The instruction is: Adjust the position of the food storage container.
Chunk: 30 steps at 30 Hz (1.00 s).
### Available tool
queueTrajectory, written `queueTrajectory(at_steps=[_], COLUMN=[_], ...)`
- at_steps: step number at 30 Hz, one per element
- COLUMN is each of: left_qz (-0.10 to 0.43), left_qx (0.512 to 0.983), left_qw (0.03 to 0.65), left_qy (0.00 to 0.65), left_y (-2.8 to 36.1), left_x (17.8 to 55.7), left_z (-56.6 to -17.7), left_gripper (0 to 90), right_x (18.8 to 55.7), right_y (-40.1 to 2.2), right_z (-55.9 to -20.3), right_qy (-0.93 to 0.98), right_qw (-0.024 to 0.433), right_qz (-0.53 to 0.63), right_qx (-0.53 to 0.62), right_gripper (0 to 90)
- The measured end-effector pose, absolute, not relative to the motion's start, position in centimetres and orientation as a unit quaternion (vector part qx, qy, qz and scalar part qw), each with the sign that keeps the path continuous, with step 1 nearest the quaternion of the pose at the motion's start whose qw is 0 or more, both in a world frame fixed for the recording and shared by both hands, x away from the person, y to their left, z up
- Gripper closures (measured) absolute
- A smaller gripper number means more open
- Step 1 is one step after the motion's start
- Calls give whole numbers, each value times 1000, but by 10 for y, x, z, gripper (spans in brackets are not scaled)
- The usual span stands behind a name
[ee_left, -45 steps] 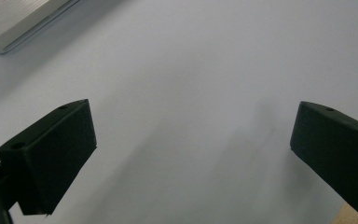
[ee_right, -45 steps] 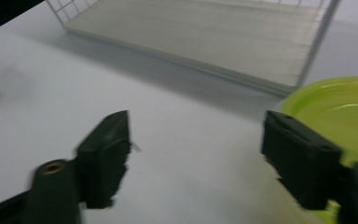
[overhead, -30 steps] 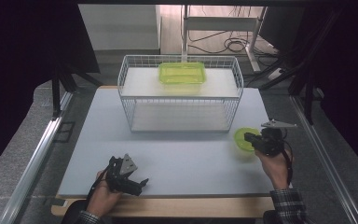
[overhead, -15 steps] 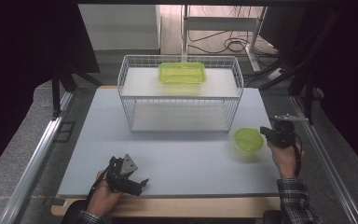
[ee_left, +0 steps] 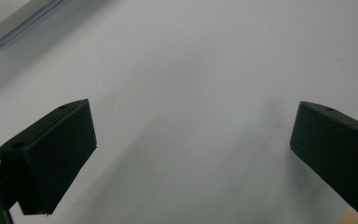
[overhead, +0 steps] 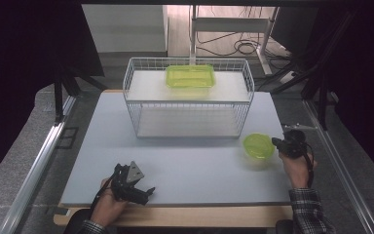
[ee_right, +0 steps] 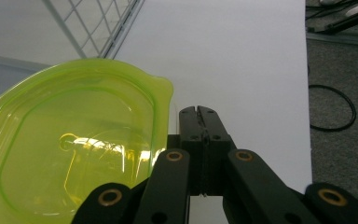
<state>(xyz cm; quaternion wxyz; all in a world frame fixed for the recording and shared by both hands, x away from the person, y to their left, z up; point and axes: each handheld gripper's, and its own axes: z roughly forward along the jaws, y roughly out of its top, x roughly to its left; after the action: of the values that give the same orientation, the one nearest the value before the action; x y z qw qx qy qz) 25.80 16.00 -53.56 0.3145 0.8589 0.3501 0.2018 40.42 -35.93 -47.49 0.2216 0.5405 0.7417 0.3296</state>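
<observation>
A round yellow-green container [overhead: 258, 146] with a lid sits on the white board [overhead: 190, 165], right of the middle. My right gripper [overhead: 276, 142] lies just to its right, pointing at it, with the jaws shut and nothing between them. In the right gripper view the closed tips [ee_right: 198, 111] stand beside the lid's corner tab [ee_right: 164, 88] without gripping it, and the container [ee_right: 74, 154] spreads to the left. My left gripper [overhead: 147, 195] rests near the front edge, open, with bare board between its jaws [ee_left: 193, 121].
A white wire rack [overhead: 187, 105] stands at the back of the board, with a rectangular yellow-green container [overhead: 190, 76] on its upper shelf. Metal rails run along both sides of the table. Cables lie on the floor beyond.
My right gripper has moved to the right and a little down, off the round container's edge to its side. The left gripper has stayed where it was.
</observation>
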Motion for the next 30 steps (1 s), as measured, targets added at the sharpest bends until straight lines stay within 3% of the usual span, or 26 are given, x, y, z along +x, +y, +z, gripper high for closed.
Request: queueTrajectory(at_steps=[11, 30], left_qz=[203, 202], left_qx=[861, 865], left_qw=[311, 305], left_qy=[348, 344], left_y=[159, 157], left_x=[258, 257], left_z=[-536, -537], left_gripper=[2, 3], right_x=[393, 379], right_y=[-351, -296], right_z=[-476, -479], right_qy=[744, 781], right_qw=[201, 146], right_qz=[343, 350], right_qx=[537, 496], right_gripper=[890, 889])
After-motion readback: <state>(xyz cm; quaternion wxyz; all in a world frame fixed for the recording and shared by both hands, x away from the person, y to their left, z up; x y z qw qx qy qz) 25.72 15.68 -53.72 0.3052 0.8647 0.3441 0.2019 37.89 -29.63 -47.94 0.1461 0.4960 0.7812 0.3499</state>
